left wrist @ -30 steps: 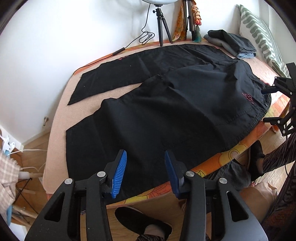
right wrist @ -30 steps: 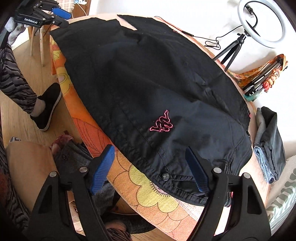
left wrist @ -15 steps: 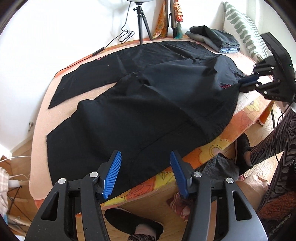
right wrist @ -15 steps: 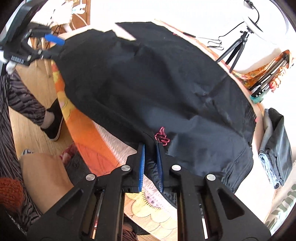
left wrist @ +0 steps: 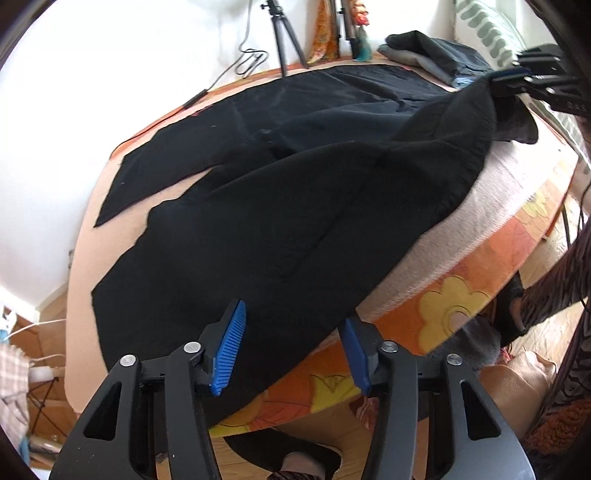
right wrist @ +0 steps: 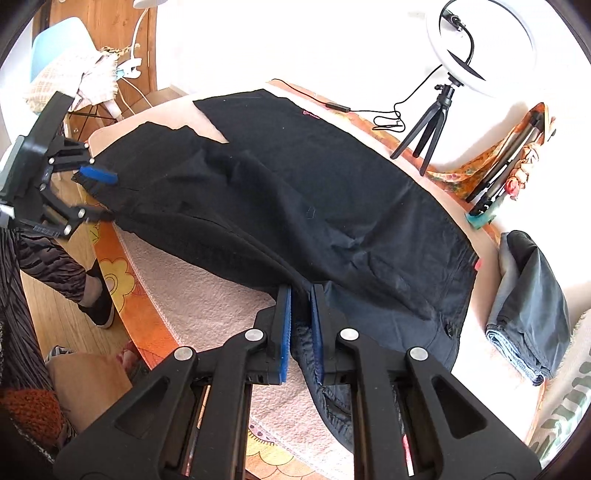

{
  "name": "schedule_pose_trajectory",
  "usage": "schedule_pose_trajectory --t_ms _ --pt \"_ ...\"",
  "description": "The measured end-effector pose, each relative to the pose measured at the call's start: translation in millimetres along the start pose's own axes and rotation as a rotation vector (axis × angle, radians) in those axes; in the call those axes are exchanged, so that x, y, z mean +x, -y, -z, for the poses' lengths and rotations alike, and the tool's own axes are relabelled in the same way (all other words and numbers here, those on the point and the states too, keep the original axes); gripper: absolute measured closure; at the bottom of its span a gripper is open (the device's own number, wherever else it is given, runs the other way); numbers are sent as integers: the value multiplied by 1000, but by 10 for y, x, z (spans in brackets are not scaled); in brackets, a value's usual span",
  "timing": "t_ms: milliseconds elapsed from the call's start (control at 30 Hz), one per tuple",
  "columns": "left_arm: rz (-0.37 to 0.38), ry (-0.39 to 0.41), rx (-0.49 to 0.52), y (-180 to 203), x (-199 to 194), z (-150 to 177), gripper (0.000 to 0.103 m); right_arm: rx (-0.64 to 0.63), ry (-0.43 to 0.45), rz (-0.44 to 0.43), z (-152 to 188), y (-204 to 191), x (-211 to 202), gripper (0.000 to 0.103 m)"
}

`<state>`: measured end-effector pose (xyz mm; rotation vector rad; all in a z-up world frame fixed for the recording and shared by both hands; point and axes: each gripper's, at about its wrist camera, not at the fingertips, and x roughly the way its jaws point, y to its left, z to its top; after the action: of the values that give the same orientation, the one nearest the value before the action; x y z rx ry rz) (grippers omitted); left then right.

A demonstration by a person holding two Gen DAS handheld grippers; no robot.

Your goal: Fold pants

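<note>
Black pants (left wrist: pixel 288 206) lie spread on a bed, legs toward the left in the left wrist view. My right gripper (right wrist: pixel 301 295) is shut on the near waist edge of the pants (right wrist: pixel 332 206) and holds it lifted above the mattress; it shows at the top right of the left wrist view (left wrist: pixel 517 79). My left gripper (left wrist: pixel 291 332) is open at the near edge of the nearer leg, the cloth between its blue pads. It shows at the left of the right wrist view (right wrist: pixel 96 192), still open.
The bed (left wrist: pixel 491 206) has a pale cover and an orange flowered side. Folded grey and blue clothes (right wrist: pixel 532 306) lie by the pillow (left wrist: pixel 487 33). A ring light on a tripod (right wrist: pixel 476 48) stands against the wall. A person's legs and shoes (right wrist: pixel 99 295) stand beside the bed.
My right gripper closed on the waist edge and lifted it up and across the bed. My left gripper moved in to the near leg edge and stayed open.
</note>
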<state>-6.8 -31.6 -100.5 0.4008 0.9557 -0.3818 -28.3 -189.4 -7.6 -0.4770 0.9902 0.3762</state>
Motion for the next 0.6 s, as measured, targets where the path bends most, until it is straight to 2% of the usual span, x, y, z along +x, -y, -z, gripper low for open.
schedule_pose_trajectory --t_ms 67,133,300,367,400,433,500,533,567,600 --pt "32 5 -65 -184 3 -15 79 4 0 -10 17 26 -11 93" --pt "54 24 -101 -314 -20 -29 92 9 1 -19 38 38 -10 93" --pt "41 69 -139 -518 -105 -173 96 6 -12 -15 111 5 81 92" --pt "31 86 -137 -556 -144 -239 96 -12 -28 -3 160 -47 142 84" --pt "25 95 -136 -583 -144 -277 96 -28 -38 14 192 -82 175 69" --pt "21 100 -133 -607 -141 -310 96 -51 -43 40 235 -122 205 60" --pt "12 112 -126 -645 -151 -374 96 -100 -59 80 336 -183 266 59" --pt "16 116 -126 -661 -152 -394 96 -114 -70 91 372 -193 288 66" --pt "18 119 -125 -679 -145 -425 96 -116 -72 89 389 -180 287 79" --pt "11 122 -124 -699 -134 -462 97 -114 -79 91 380 -158 284 103"
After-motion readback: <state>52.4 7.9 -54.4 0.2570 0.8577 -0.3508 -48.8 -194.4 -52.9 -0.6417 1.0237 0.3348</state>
